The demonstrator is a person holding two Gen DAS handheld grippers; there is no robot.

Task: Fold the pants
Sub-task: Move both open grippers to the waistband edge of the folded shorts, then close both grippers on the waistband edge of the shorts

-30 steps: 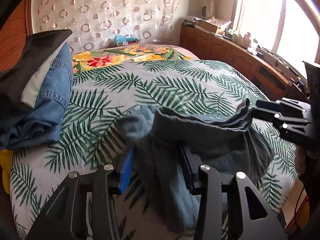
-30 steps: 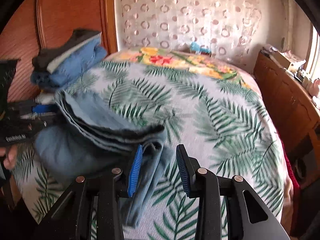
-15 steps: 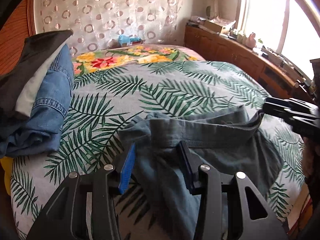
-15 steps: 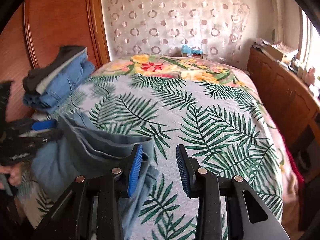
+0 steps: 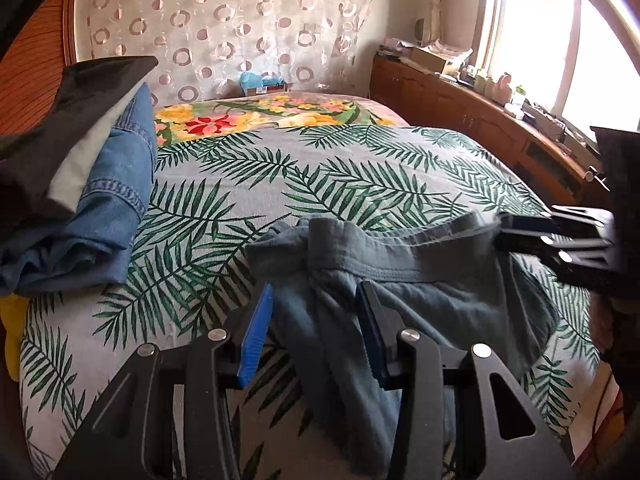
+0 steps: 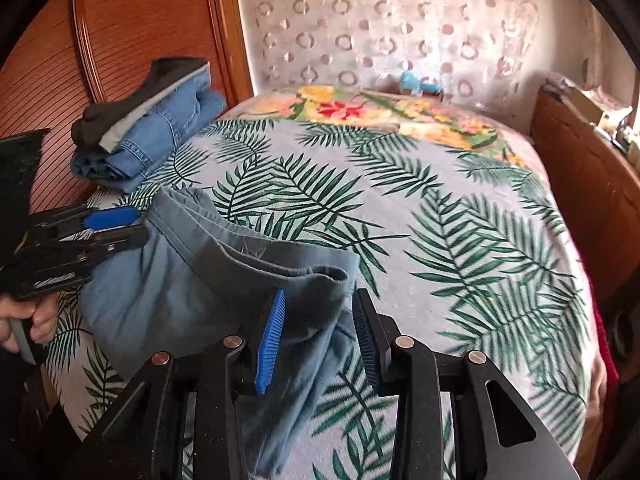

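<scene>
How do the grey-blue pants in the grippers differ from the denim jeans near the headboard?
The grey-blue pants are soft plain cloth, unfolded and draped loosely; the denim jeans are stitched denim, folded compactly. The pants hang between the left gripper and right gripper; the jeans lie untouched in a stack under darker garments. Both rest on the palm-leaf bedspread.

The pants [image 5: 420,304] run under the gripper bodies and off the lower edge. Small clutter on the sideboard [image 5: 472,100] is unreadable. The stacked clothes [image 5: 80,184] are cut off at left.
</scene>
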